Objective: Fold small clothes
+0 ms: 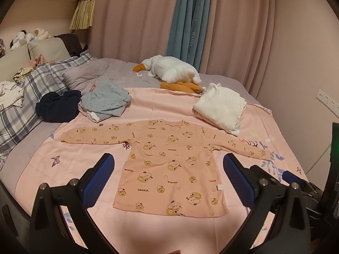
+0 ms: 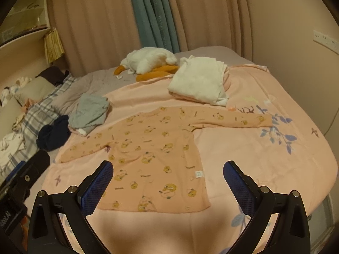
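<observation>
The peach shirt [image 1: 169,160] lies flat & face up on the pink sheet [image 1: 84,165] of the bed, both sleeves spread out sideways, hem toward the cameras, nothing folded yet. Left claw [image 1: 169,175] hangs above the hem w/ jaws wide apart, holding nothing; right claw [image 2: 168,182] is the same, spread wide & empty over the lower half of the shirt. Risks, as I judge them: the knit is thin & lies right on the soft sheet, so a pinch at a sleeve or hem could easily catch the sheet too & drag it up w/ the fold. One-sided lifts would prob. skew the body, leaving a crooked fold. The right sleeve tip sits near the white folded pile [image 1: 220,108], so a wide sweep might nudge that stack. The left sleeve ends near the grey clothes [image 1: 106,99], which could snag likewise. Count: 1 shirt laid out, 2 claws, 1 white folded pile, 1 grey heap, 1 dark navy heap [image 1: 58,105], 1 plush goose [image 1: 173,72], 1 plaid pillow [image 1: 31,93]; how many pieces are in each heap I can't tell.
</observation>
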Available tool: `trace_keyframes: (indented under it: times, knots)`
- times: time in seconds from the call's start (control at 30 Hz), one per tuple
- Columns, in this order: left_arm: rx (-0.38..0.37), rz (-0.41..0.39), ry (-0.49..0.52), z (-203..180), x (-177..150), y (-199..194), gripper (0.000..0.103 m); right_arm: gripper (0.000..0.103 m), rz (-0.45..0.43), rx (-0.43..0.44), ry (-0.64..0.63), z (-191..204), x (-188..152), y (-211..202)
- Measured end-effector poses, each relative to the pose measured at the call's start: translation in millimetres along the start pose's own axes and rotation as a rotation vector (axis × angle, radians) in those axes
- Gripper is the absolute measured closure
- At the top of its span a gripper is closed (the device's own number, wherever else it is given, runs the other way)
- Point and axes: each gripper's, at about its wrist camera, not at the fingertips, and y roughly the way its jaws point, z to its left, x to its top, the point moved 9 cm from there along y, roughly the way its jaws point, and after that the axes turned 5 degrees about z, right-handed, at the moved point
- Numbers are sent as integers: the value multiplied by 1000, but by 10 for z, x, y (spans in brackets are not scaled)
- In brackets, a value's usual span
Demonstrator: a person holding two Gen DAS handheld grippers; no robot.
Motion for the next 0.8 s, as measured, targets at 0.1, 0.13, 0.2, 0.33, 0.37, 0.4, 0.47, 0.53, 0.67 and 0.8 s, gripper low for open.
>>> trace_keyframes:
  times: [0.1,0.13,0.2,0.33,0.37,0.4,0.47,0.53,0.67,0.8]
  knots:
    - [7,7,-6,41,-15,17,0,0,11,12,8,24,-12,26]
    - [16,9,-7,59,-21,24,0,0,14,9,0,38,-19,39]
    - [33,8,-10,93,-3,30,0,0,17,1,-12,65,-36,49]
    - [31,15,-27,154,-13,52,0,0,17,-13,-46,130,-44,66]
    - [33,22,-28,169,-23,60,0,0,17,-16,-51,146,-44,66]
    - [36,26,-28,182,-31,64,0,0,16,-20,-57,154,-42,64]
    - [41,24,-30,192,-20,66,0,0,13,-21,-60,156,-28,61]
    - [40,21,-36,212,-9,56,0,0,15,-16,-56,164,-22,59]
    - [48,9,-37,240,-1,27,0,0,14,-8,-57,193,-1,56]
    - [49,14,-38,242,-1,37,0,0,11,-8,-60,197,6,51]
